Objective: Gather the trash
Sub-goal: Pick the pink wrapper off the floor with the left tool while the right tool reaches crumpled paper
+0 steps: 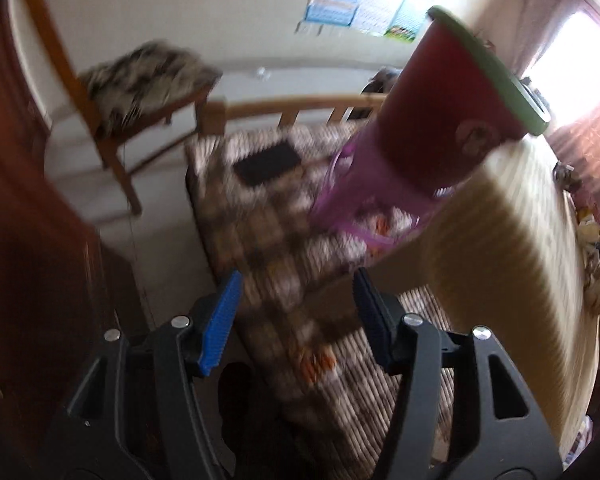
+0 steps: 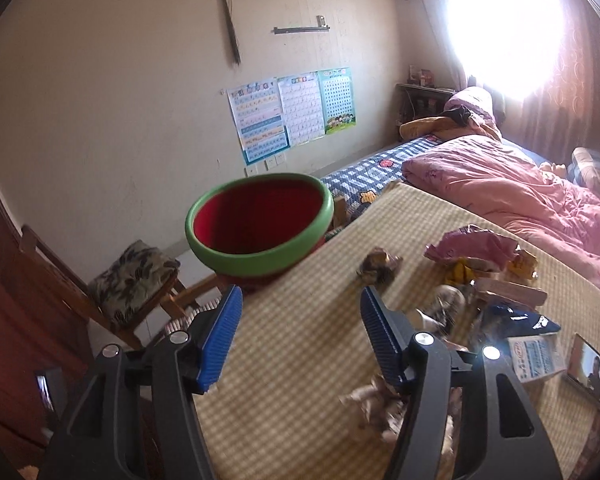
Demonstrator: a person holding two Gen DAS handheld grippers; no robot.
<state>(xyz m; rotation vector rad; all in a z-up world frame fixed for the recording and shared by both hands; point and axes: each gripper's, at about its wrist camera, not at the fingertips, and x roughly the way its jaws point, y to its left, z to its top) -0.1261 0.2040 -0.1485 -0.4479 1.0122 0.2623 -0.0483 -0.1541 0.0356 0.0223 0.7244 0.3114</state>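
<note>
A red trash bin with a green rim (image 2: pixel 260 232) stands at the far left edge of the checked table (image 2: pixel 308 360). It also shows in the blurred left wrist view (image 1: pixel 452 108), with a purple bag (image 1: pixel 348 184) below it. Trash lies on the table: a crumpled brown wrapper (image 2: pixel 380 266), a pink wrapper (image 2: pixel 472 244), a blue packet (image 2: pixel 516 318), a white crumpled paper (image 2: pixel 376 404). My right gripper (image 2: pixel 300 300) is open and empty above the table, near the bin. My left gripper (image 1: pixel 296 284) is open and empty, below the table edge over a patterned seat.
A wooden chair with a cushion (image 2: pixel 132 280) stands left of the table. A bed with a pink quilt (image 2: pixel 500 184) lies behind it. A phone (image 2: pixel 592 372) and a white carton (image 2: pixel 536 358) lie at the table's right. A dark flat object (image 1: pixel 268 164) lies on the patterned seat.
</note>
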